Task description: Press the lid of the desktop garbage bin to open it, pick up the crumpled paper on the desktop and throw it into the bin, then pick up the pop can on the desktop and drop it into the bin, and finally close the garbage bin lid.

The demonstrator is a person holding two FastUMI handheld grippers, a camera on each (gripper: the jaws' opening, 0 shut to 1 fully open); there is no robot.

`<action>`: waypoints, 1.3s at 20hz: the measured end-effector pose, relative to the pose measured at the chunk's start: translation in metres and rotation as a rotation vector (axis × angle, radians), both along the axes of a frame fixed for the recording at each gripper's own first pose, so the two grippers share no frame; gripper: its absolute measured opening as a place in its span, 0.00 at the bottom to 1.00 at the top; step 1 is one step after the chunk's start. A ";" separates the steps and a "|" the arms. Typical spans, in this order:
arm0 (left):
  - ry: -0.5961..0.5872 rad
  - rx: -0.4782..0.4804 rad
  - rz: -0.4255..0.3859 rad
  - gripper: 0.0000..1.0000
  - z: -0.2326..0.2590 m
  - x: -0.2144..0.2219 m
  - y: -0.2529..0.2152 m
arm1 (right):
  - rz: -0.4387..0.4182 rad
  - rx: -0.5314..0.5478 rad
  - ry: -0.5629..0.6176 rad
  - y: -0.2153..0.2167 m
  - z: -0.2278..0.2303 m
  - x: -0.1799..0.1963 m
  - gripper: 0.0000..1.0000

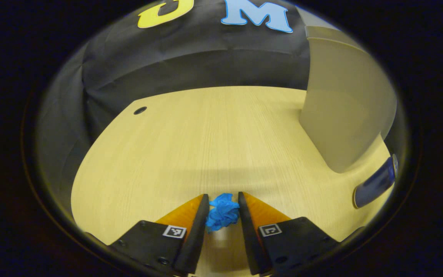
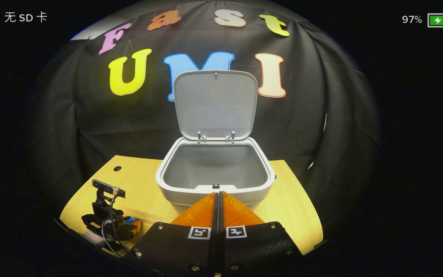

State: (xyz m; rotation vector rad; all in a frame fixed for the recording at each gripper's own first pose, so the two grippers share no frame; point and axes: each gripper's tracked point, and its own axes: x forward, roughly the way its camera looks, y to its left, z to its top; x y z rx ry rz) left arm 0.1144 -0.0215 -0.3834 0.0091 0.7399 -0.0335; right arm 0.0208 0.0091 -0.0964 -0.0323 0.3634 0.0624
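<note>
The blue crumpled paper (image 1: 222,212) sits low over the wooden desktop (image 1: 190,146) between the fingers of my left gripper (image 1: 223,202), and both fingers touch its sides. The grey bin's wall (image 1: 344,107) rises to the right, and past it a dark blue pop can (image 1: 375,182) lies on its side. In the right gripper view the bin (image 2: 215,192) stands open with its lid (image 2: 215,104) upright. My right gripper (image 2: 217,197) is shut and empty, just in front of the bin's rim. The left gripper (image 2: 127,227) shows at lower left with the paper (image 2: 131,220).
A round cable hole (image 1: 140,110) marks the desktop's far left corner, seen as well in the right gripper view (image 2: 117,168). The black cloth wall closes the back and sides. Bare desktop (image 2: 290,207) lies to the right of the bin.
</note>
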 end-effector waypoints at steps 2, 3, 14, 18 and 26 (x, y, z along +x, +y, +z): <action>0.002 0.003 -0.007 0.51 0.015 0.013 -0.002 | 0.002 -0.003 0.003 0.001 -0.001 0.001 0.00; -0.002 0.005 -0.008 0.51 0.025 0.021 -0.003 | 0.002 -0.003 0.003 0.001 -0.001 0.001 0.00; -0.188 -0.002 -0.046 0.49 0.159 0.104 -0.024 | 0.008 0.017 0.007 0.004 -0.006 -0.003 0.00; -0.296 -0.029 -0.051 0.51 0.260 0.155 -0.036 | -0.006 0.032 0.012 -0.002 -0.012 -0.011 0.01; -0.541 -0.088 -0.110 0.48 0.397 0.179 -0.074 | -0.049 0.052 0.017 -0.021 -0.019 -0.025 0.00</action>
